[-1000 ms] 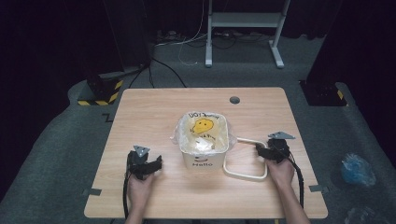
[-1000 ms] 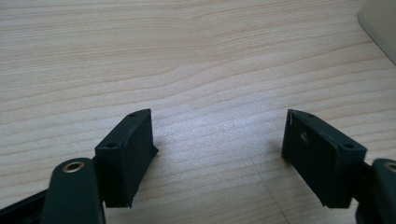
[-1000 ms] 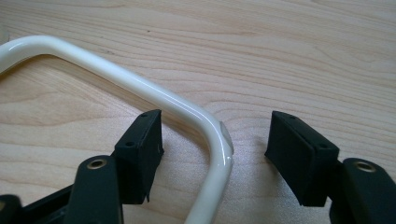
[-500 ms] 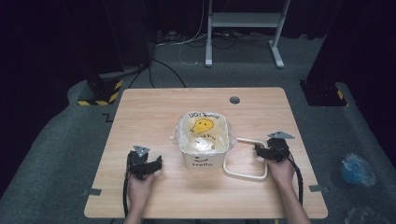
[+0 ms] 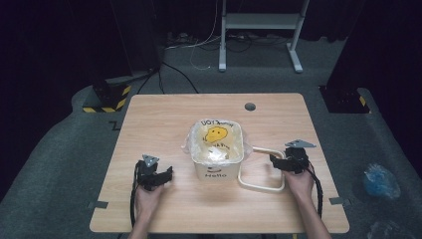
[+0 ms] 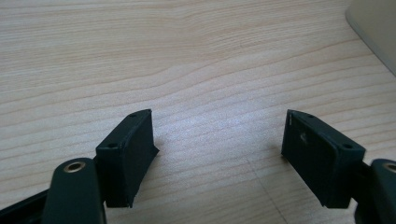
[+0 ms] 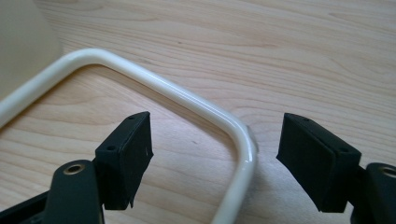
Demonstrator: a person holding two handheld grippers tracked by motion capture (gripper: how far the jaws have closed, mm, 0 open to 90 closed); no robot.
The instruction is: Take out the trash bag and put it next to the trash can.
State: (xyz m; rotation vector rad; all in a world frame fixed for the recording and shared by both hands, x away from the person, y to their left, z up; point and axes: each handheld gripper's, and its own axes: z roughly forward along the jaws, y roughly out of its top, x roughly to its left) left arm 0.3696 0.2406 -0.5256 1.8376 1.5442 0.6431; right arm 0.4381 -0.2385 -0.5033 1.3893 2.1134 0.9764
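Observation:
A cream bucket (image 5: 217, 170) marked "Hello" stands mid-table, lined with a clear bag that bears a yellow smiley. Its cream loop handle (image 5: 261, 188) lies flat on the table to the right. My right gripper (image 5: 274, 160) rests at the handle's far corner. Its jaws have just been opening, and in the right gripper view (image 7: 215, 154) the handle (image 7: 187, 100) runs between them with neither pad touching it. My left gripper (image 5: 168, 173) lies on the table left of the bucket. Its jaws (image 6: 219, 149) stand open over bare wood, with the bucket wall (image 6: 376, 32) at the upper right.
The wooden table (image 5: 164, 119) has a round hole (image 5: 250, 106) near its far edge. On the floor are a metal stand (image 5: 259, 22) behind, a yellow-and-black striped base (image 5: 107, 99) at the left and a blue plastic bag (image 5: 380, 180) at the right.

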